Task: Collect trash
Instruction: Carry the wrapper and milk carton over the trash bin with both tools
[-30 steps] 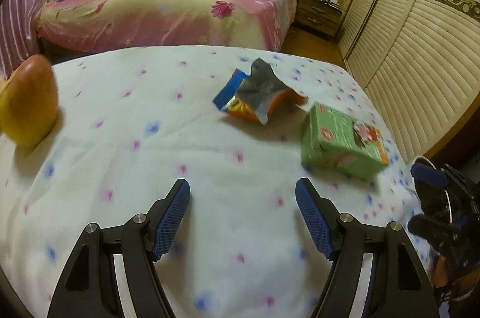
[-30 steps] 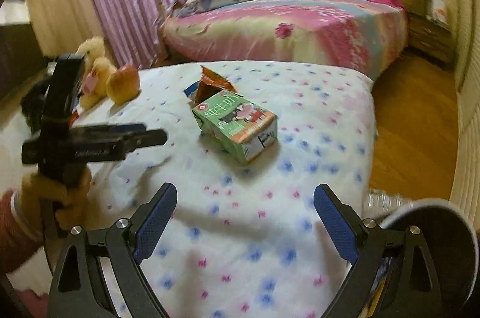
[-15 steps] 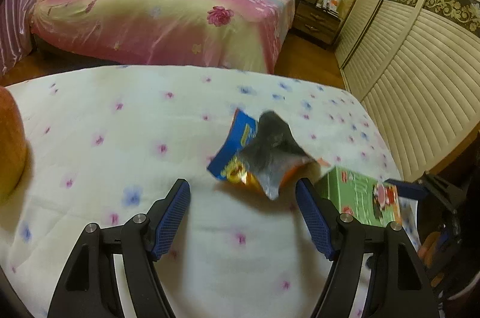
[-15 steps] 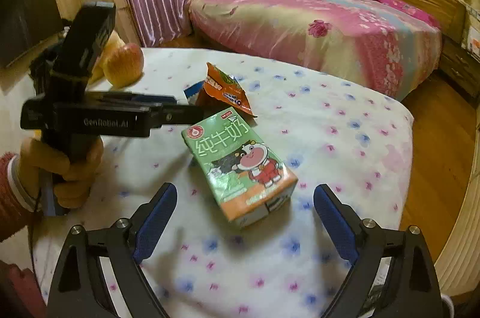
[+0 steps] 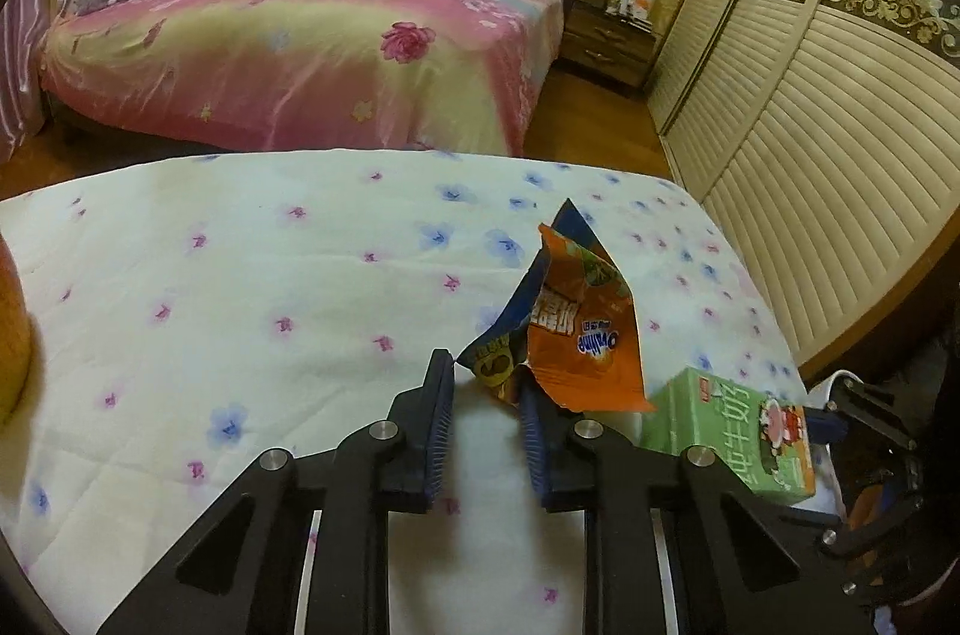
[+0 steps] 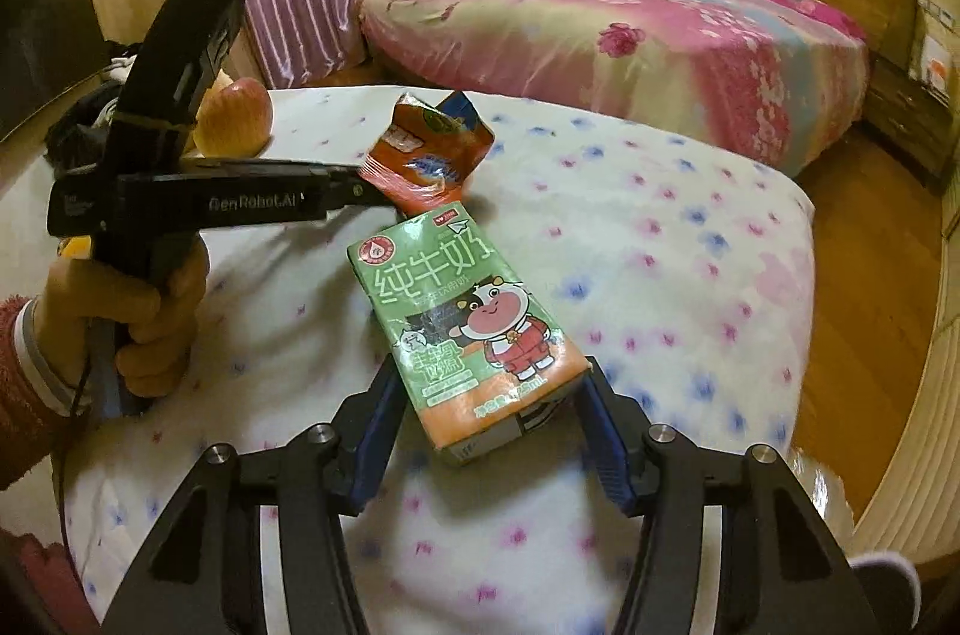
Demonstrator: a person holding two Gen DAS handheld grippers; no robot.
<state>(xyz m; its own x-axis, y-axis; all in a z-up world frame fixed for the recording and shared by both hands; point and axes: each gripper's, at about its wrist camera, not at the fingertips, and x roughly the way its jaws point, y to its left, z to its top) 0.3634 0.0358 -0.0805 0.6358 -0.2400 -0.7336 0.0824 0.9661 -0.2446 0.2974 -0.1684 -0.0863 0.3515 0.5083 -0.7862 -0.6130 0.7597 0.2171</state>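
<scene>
An empty orange and blue snack wrapper (image 5: pixel 576 335) stands crumpled on the flowered table cloth (image 5: pixel 270 287). My left gripper (image 5: pixel 483 383) is closed around the wrapper's lower end; it also shows in the right wrist view (image 6: pixel 372 191), gripping the wrapper (image 6: pixel 429 152). A green milk carton (image 6: pixel 462 323) lies flat on the cloth. My right gripper (image 6: pixel 486 389) has its jaws against both sides of the carton's near end. The carton also shows in the left wrist view (image 5: pixel 738 431).
An apple (image 6: pixel 231 119) sits at the far left of the table. A bed (image 5: pixel 300 47) with a pink cover stands behind the table, a wardrobe (image 5: pixel 810 65) to the right. The table's right edge (image 6: pixel 804 335) drops to a wooden floor.
Both grippers moved forward and closed: the left onto the snack wrapper, the right around the milk carton. The wrapper is now upright between the left fingers.
</scene>
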